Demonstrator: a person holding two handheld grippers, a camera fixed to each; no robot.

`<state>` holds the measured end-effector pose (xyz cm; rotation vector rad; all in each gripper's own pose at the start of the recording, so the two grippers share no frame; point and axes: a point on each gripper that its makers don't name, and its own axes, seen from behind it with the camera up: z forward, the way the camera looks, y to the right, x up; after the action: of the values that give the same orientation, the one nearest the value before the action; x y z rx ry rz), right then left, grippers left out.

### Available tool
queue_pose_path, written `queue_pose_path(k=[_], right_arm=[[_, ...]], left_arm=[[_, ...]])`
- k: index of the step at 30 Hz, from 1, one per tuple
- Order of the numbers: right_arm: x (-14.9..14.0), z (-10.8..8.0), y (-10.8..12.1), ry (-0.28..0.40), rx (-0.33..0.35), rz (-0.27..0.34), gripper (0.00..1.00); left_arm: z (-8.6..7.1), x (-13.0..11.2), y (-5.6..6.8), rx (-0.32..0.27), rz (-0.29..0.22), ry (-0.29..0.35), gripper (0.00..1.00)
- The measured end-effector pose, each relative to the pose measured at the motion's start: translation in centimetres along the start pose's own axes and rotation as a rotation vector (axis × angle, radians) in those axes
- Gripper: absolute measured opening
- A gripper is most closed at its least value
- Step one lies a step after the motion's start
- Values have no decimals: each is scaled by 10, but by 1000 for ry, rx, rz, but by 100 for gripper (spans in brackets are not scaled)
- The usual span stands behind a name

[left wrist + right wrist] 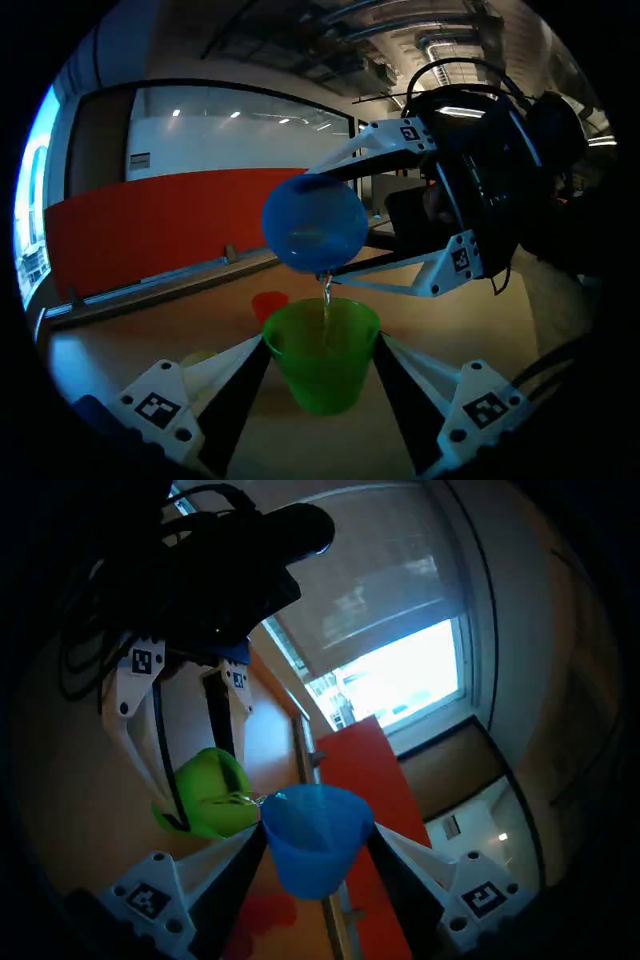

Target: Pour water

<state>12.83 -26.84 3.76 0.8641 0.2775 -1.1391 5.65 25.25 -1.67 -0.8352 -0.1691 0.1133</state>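
Left tongs: white two-finger pair, pinching a translucent green plastic cup by opposite sides of its wall, just below the rim. The cup is upright with its mouth up, over the near part of the pale wooden surface; whether its base touches the wood cannot be told. Right tongs: clamped likewise on a translucent blue plastic cup, held just above the green cup and tipped well over, lip down. Water: thin stream falling from the blue lip into the green mouth; pour judged under way, level in either cup not readable. Small red cup: standing behind, toward the far edge of the surface, apart from both. Yellowish rounded item: beside the left finger, too hidden to identify. Handling, as judged: both cups thin-walled, light and springy. A hard squeeze would likely buckle the wall and slop water, so the grip belongs high on the wall under the stiffer rim, as now. Green cup will gain weight as it fills, and wet plastic may turn slippery. Blue cup will lighten, so its tilt should ease back gently.
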Motion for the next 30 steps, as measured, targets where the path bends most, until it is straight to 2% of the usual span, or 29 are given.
queue_pose_path(k=[30], right_arm=[[-2, -3, 4, -6, -1, -76, 90]], left_arm=[[3, 0, 3, -4, 11, -6, 87]])
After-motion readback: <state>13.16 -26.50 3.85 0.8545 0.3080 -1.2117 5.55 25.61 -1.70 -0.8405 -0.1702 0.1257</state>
